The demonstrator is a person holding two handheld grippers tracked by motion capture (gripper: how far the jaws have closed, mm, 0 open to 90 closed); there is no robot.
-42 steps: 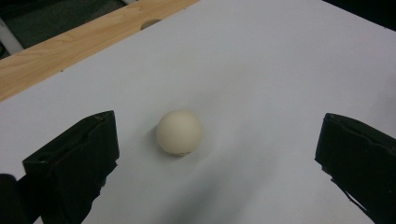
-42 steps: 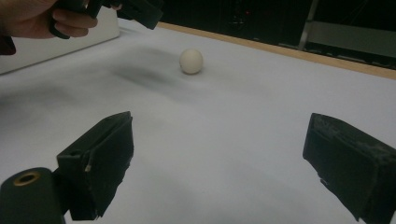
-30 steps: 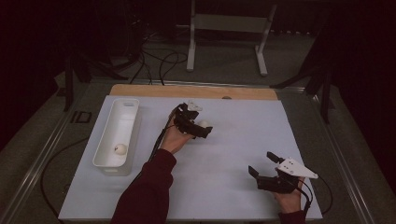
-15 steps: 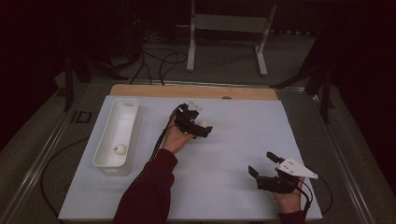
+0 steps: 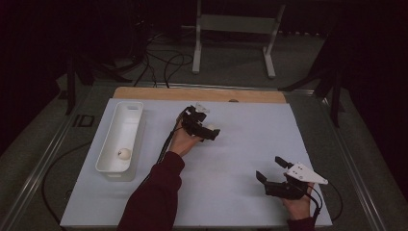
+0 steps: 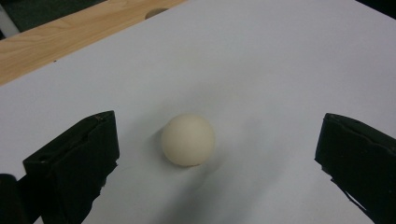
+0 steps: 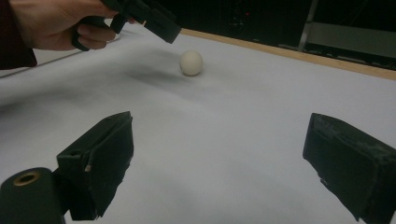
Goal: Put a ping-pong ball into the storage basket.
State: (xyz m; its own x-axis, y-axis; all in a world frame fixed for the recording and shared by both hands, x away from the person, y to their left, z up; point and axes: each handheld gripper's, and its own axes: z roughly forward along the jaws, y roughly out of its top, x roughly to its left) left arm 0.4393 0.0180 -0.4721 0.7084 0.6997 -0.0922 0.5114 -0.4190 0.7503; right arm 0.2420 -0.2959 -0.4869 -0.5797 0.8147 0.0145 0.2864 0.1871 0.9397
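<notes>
A cream ball [image 6: 188, 140] lies on the white table sheet [image 5: 240, 144], between the spread jaws of my left gripper [image 6: 218, 122] and touching neither. In the high view that left gripper [image 5: 204, 124] hovers over the ball [image 5: 210, 127] at the middle of the sheet. It is open. My right gripper [image 5: 269, 168] rests near the front right, open with nothing between its jaws [image 7: 219, 126]. It faces the ball [image 7: 191, 62] from well back. A second cream ball [image 5: 124, 154] sits in the white tray [image 5: 129, 111].
The long white tray stands along the sheet's left side. A wooden strip [image 5: 202, 94] borders the far edge, with a hole in it. Cables and a metal stand [image 5: 231, 29] lie on the floor beyond the table.
</notes>
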